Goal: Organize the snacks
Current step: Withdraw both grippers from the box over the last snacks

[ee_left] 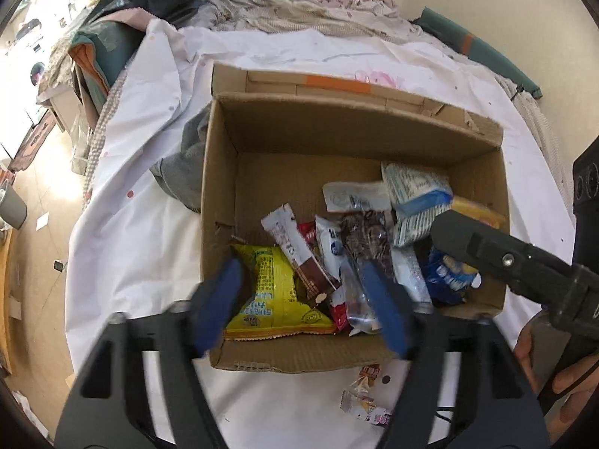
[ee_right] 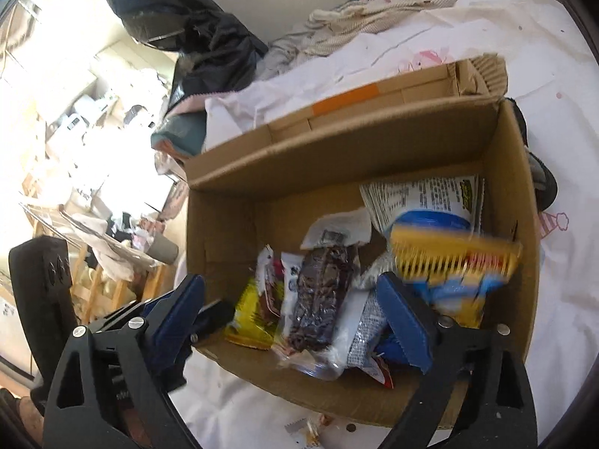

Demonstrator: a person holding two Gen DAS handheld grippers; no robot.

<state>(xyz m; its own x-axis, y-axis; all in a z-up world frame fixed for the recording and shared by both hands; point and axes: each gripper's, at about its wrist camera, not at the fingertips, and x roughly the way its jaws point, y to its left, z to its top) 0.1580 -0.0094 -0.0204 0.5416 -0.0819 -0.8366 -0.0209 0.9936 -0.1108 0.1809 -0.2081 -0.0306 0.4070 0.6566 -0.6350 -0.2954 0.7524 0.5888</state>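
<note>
Blue-padded left gripper (ee_left: 299, 303) hangs open, empty, over box's (ee_left: 224, 157) near-left corner; yellow packet (ee_left: 273, 295) lies below. Right gripper (ee_right: 299, 321) open too, above near-right corner, blurred yellow-blue pack (ee_right: 455, 262) just beyond. Risk: loose wrapped sweets (ee_left: 365, 404) outside near wall get missed.

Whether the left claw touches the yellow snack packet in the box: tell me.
Cannot tell. In the left wrist view, one blurred blue finger of the left claw overlaps the yellow packet at its edge; neither gap nor contact shows.
</note>
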